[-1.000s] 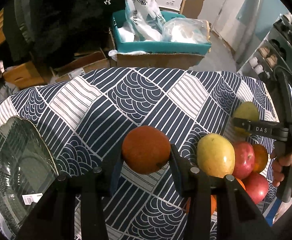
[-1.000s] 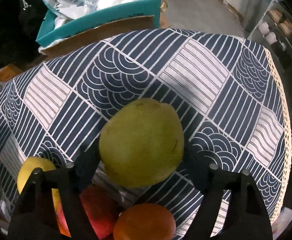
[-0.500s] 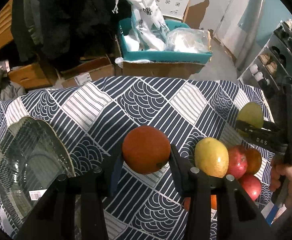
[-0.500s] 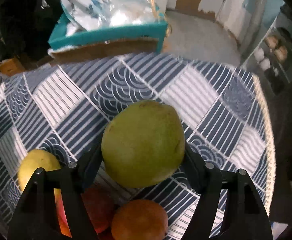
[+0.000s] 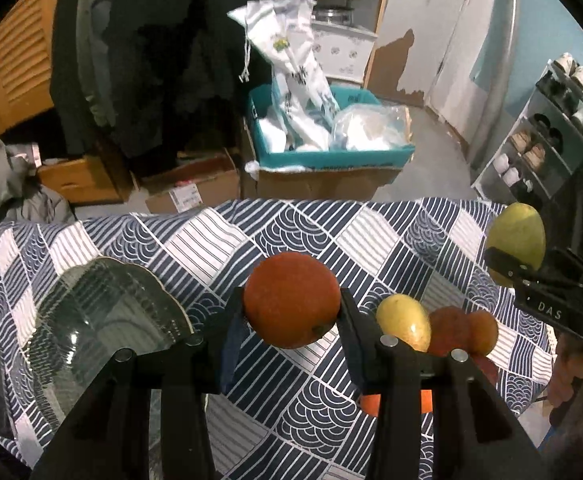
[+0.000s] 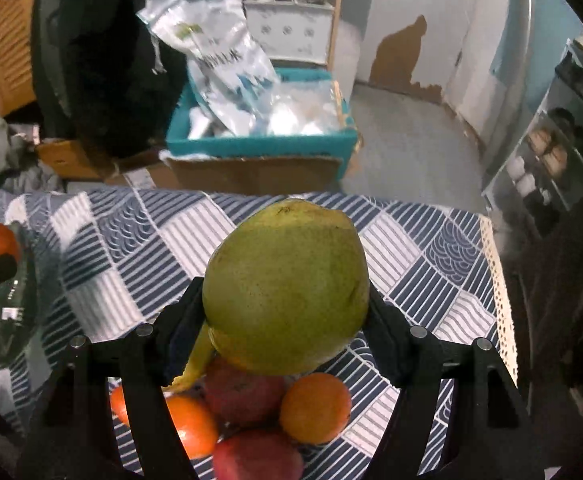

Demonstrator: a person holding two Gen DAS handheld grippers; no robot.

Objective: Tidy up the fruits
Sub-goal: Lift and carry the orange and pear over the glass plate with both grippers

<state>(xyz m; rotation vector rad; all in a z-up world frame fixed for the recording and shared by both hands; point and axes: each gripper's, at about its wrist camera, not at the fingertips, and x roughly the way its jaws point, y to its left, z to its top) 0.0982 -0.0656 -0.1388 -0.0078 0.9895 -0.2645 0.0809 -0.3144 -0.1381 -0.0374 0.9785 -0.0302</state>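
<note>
Your left gripper [image 5: 291,308] has its jaws clamped on an orange [image 5: 291,300], held clear above the surface [image 5: 331,240] so nothing drags on the patterned cloth. Your right gripper [image 6: 287,320] has its jaws clamped on a large green fruit [image 6: 287,288], likewise held in the air. Below it, the remaining fruit pile [image 6: 251,416] sits clustered near the surface's right edge. A glass dish [image 5: 99,320] lies at the left, apparently the destination, so the orange is probably the nearer to being set down.
</note>
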